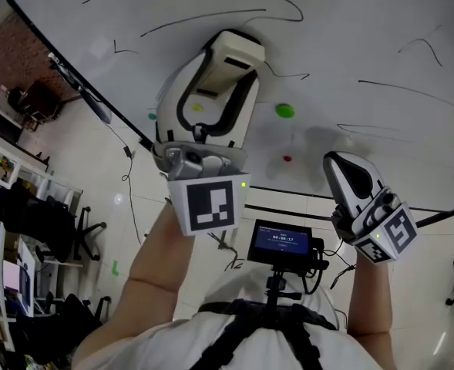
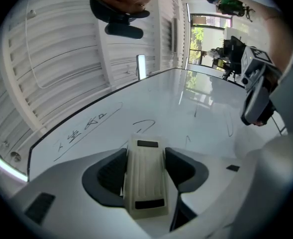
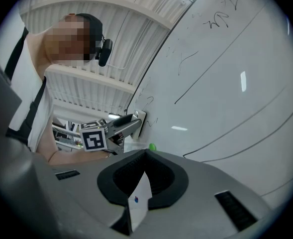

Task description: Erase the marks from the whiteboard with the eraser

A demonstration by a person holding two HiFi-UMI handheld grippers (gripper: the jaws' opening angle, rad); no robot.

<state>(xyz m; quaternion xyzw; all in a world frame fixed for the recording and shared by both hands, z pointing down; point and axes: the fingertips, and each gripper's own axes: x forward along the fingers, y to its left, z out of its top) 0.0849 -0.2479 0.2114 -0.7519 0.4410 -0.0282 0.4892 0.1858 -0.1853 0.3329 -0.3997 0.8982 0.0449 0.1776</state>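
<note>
Left hand-held gripper (image 2: pixel 146 166) clamps the eraser (image 2: pixel 145 188) between its jaws at the whiteboard (image 2: pixel 186 118), right hand-held gripper (image 3: pixel 146 156) closed.

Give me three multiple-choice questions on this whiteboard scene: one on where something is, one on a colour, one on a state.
1. Where is the green magnet in the head view?
A. On the floor
B. On the whiteboard, right of the eraser
C. On top of the eraser

2. What colour are the marks on the whiteboard?
A. Black
B. Red
C. Orange

3. What state is the left gripper in?
A. Open and empty
B. Open around the magnet
C. Shut on the eraser

Answers:
1 B, the magnet sits on the board surface just right of the held eraser.
2 A, every drawn line reads as thin black stroke.
3 C, the left gripper view shows both jaws pressed against the eraser's sides.
</note>
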